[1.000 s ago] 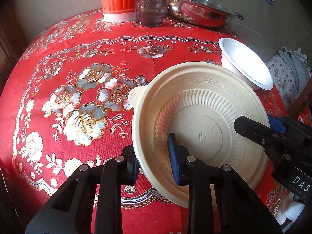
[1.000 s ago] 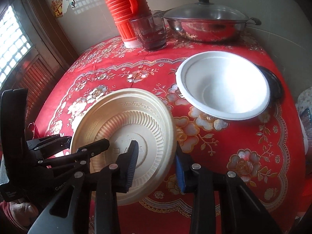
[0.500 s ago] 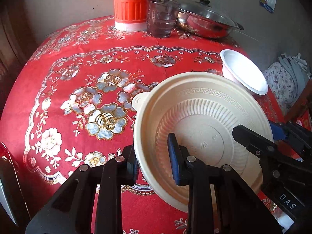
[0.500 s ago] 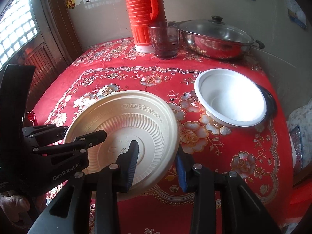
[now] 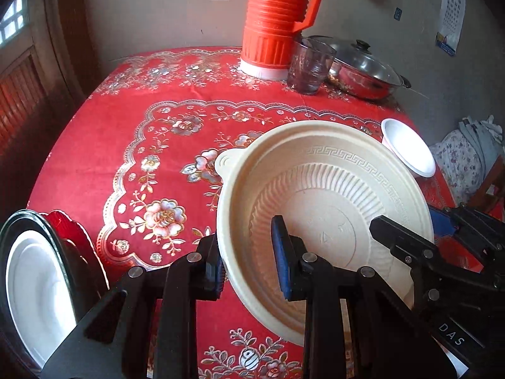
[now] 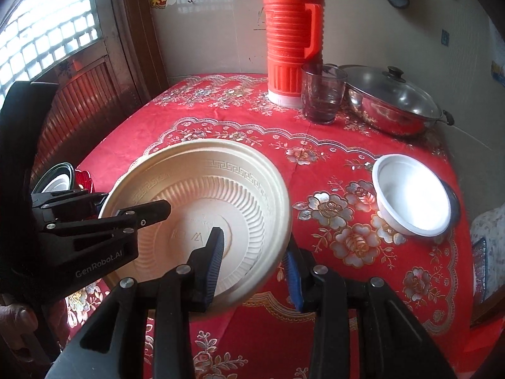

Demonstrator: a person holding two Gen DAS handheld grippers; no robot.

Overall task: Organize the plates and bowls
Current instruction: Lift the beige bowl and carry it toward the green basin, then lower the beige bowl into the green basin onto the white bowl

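A large cream plate point(image 5: 325, 195) with a ribbed well and key-pattern rim is held tilted above the red tablecloth. My left gripper point(image 5: 249, 271) is shut on its left rim. My right gripper point(image 6: 252, 268) is shut on its right rim; the plate also shows in the right wrist view point(image 6: 202, 195). Each gripper appears in the other's view: the right one point(image 5: 442, 252) and the left one point(image 6: 94, 221). A white bowl point(image 6: 413, 195) sits on a dark plate at the table's right edge, apart from both grippers.
An orange thermos point(image 5: 277, 19), a glass cup point(image 5: 311, 64) and a lidded steel pan point(image 5: 363, 69) stand at the back. A stack with a dark-rimmed white plate point(image 5: 34, 281) and a red dish point(image 5: 72, 237) sits off the table's left front edge.
Both grippers have lifted the cream plate and pulled back toward me. The stack at the left has come into view and the white bowl looks farther away.
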